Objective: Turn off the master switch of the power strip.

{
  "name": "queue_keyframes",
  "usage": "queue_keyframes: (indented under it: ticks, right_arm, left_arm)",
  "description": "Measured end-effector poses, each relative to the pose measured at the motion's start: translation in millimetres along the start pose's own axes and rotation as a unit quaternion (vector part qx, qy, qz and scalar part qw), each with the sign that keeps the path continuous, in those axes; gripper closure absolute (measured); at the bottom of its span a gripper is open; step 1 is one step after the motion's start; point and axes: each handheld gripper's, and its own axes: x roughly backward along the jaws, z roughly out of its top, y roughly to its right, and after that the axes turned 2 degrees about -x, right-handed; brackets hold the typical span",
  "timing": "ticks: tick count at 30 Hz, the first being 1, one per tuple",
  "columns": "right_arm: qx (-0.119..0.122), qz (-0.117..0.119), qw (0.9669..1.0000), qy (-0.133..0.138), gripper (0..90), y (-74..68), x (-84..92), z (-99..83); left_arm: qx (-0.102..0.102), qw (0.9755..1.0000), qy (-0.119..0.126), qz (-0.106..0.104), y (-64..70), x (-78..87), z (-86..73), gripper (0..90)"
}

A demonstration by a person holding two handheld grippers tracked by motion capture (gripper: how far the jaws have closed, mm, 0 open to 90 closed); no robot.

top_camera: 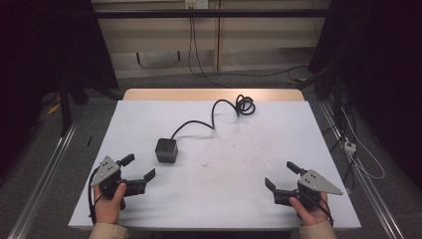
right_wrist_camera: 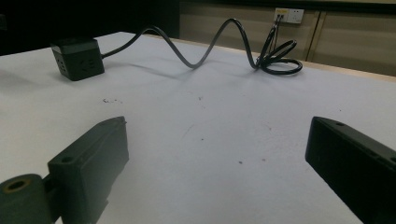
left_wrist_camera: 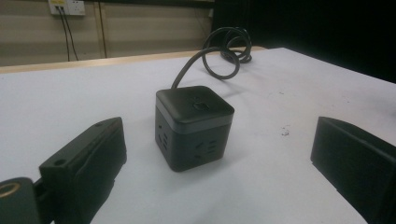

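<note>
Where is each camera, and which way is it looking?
High view: above the person's side, looking forward and down at the table; hands holding left tongs and right tongs.
Left gripper view: on the left tongs, facing the cube power strip; own jaws apart.
Right gripper view: on the right tongs, facing the coiled cord; own jaws apart.
All share the cube.

Cube power socket (left_wrist_camera: 194,128): far faces and underside are facing away from every camera; the mark on its top is too small to read. Beyond the socket, its cable (top_camera: 219,110) is ending in a coil whose loops are overlapping, so the plug end is not resolving. Nearer than the socket, left gripper (top_camera: 138,168) and right gripper (top_camera: 281,175) are running off the bottom edge in their own views. Person's sleeves (top_camera: 105,231) are being cut by the lower edge.
</note>
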Motion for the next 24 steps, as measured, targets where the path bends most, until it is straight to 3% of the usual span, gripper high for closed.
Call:
queue_keyframes:
  ticks: [24]
  right_arm:
    - [0.002,0.0,1.0,0.001,5.8,0.3,-1.0,0.9]
  left_arm:
    - [0.027,0.9995,-0.013,0.007,-6.0,-21.9,8.6,5.1]
